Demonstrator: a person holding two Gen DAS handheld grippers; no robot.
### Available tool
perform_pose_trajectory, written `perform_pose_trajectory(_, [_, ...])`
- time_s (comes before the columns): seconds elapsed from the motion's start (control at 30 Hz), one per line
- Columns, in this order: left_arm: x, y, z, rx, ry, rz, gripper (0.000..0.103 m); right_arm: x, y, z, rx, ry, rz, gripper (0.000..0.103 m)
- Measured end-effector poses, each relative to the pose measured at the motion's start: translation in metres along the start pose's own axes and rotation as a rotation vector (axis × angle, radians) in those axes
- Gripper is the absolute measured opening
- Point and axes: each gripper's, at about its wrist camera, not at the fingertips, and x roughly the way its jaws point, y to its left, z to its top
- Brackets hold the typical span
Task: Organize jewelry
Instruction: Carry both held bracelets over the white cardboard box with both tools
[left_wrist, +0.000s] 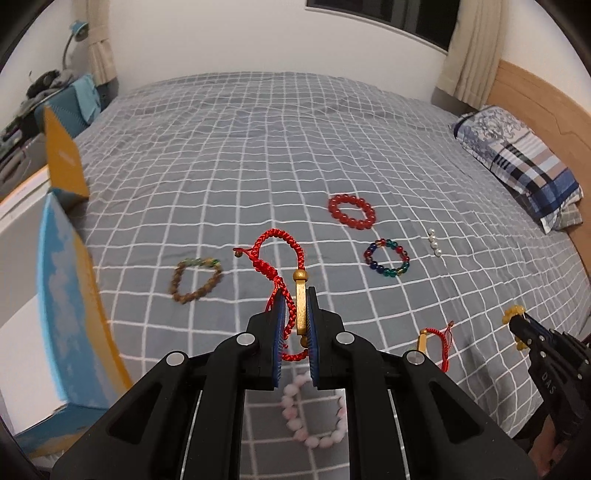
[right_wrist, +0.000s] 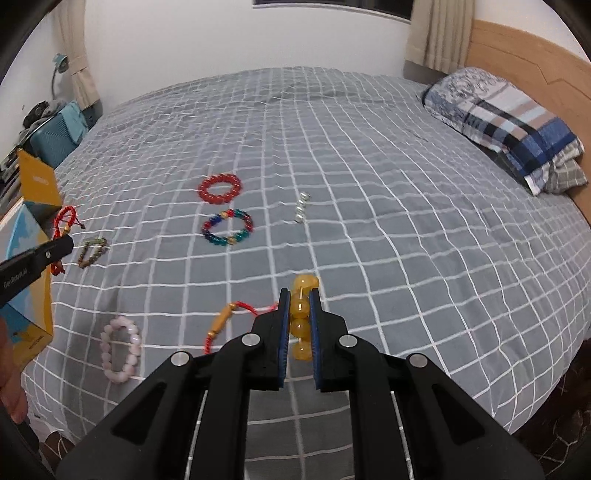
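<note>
My left gripper (left_wrist: 295, 295) is shut on a red braided cord bracelet with a gold tube (left_wrist: 280, 254), held above the bed next to the open box (left_wrist: 70, 295). My right gripper (right_wrist: 300, 295) is shut on a yellow amber bead bracelet (right_wrist: 301, 306), also lifted; it shows at the right in the left wrist view (left_wrist: 515, 314). On the grey checked bedspread (left_wrist: 258, 147) lie a red bead bracelet (left_wrist: 351, 212), a multicolour glass bead bracelet (left_wrist: 386, 257), a brown bead bracelet (left_wrist: 195, 275), a pink bead bracelet (left_wrist: 314, 413), a second red cord bracelet (left_wrist: 436, 338) and a short pearl string (left_wrist: 434, 242).
A blue and orange cardboard box with a raised lid (left_wrist: 62, 155) stands at the bed's left edge. A plaid pillow (right_wrist: 509, 125) lies at the right by the wooden headboard (right_wrist: 535, 59). A teal bag (right_wrist: 59, 129) and lamp are beyond the far left corner.
</note>
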Motion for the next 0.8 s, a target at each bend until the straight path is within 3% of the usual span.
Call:
perform_pose_trajectory(0.47, [-0.077, 0.090, 0.001, -0.101, -0.068, 0.115, 0.010, -0.029, 0.098, 0.046, -0.124, -0.047, 0.079, 0.009])
perform_pose_trajectory(0.8, [-0.123, 0.185, -0.017, -0.198, -0.066, 0.237, 0.010, -0.050, 0.215, 0.061, -0.264, -0.080, 0.168, 0.009])
